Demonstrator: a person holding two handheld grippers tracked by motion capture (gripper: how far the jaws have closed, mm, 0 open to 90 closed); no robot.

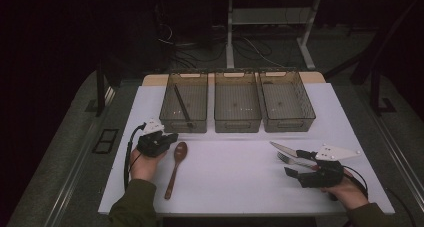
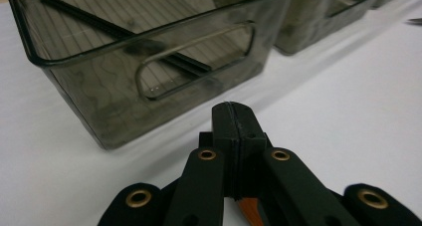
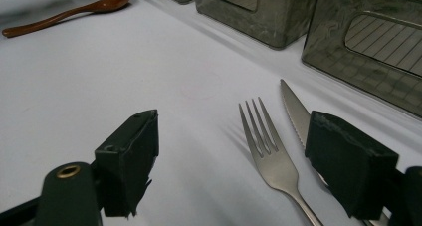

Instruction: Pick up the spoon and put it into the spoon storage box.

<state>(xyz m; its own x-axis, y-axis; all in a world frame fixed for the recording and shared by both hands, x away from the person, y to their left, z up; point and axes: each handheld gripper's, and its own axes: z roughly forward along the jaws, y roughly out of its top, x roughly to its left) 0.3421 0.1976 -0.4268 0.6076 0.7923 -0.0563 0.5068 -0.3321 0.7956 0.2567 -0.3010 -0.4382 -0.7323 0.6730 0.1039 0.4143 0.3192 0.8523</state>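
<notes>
The work in hand appeared to be sorting cutlery into the three bins. The fork (image 3: 271, 154) lay flat on the white mat (image 1: 235, 172) at its right side, tines pointing toward the bins, with the knife (image 3: 294, 109) just beside it and partly under the right gripper's far pad. The right gripper (image 1: 300, 163) rested low over both pieces, its jaws spread wide with the fork between them and neither pad pressing on it; it held nothing. That stance suited a pick of the fork, in my judgement.

The spoon (image 1: 176, 168) lay well apart at the mat's left, bowl toward the bins, just right of the left gripper (image 1: 167, 135). That gripper's jaws were pressed together with nothing between them, pointing at the near wall of the left bin (image 2: 124, 96). A dark stick (image 1: 182, 106) lay slanted in that bin, which suggested one item already sorted. The middle bin (image 1: 237, 123) and right bin (image 1: 290, 123) looked bare.
</notes>
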